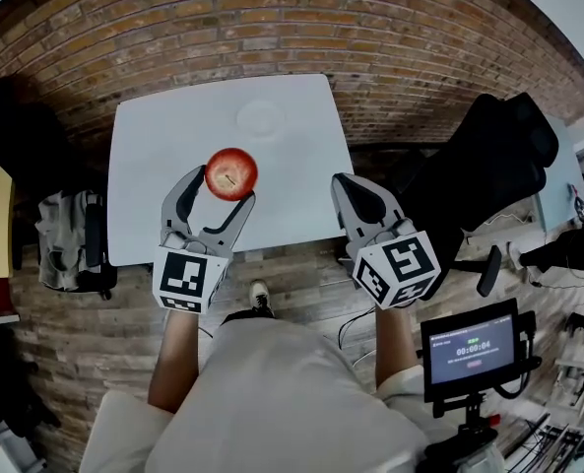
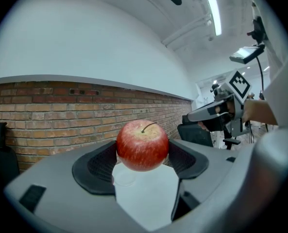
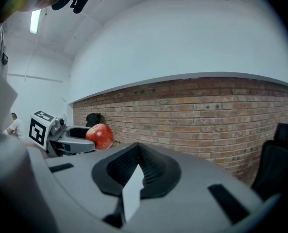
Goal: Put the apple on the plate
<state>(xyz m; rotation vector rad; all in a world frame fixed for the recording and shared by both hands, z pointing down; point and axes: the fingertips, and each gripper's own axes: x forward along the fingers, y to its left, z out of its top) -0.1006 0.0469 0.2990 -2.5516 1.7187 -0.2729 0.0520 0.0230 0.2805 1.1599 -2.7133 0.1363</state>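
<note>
Fingers (image 2: 97, 166) of my left gripper (image 1: 222, 186) are clamped on the apple (image 2: 142, 144), one dark ribbed pad pressed to each side of the red fruit, which sits stem-up right at the tips. Directly below the tips lies the white table (image 1: 154, 166), and the apple hangs above it without touching. Beyond the fingertips, farther out on the table, rests the clear plate (image 1: 262, 118), with nothing on it; in the left gripper view its rim shows just under and behind the apple. Past the table's far edge runs a brick wall (image 2: 61, 110). Back from the fingers, toward my forearm, sits the marker cube (image 1: 183, 279). Off to the right of these fingers, well apart from them, my right gripper (image 1: 343, 187) hovers at the near right edge of the table; its jaws are closed together with nothing between them, only a thin sliver of table showing through. Farther right of that gripper stands a black chair (image 1: 488, 166).
</note>
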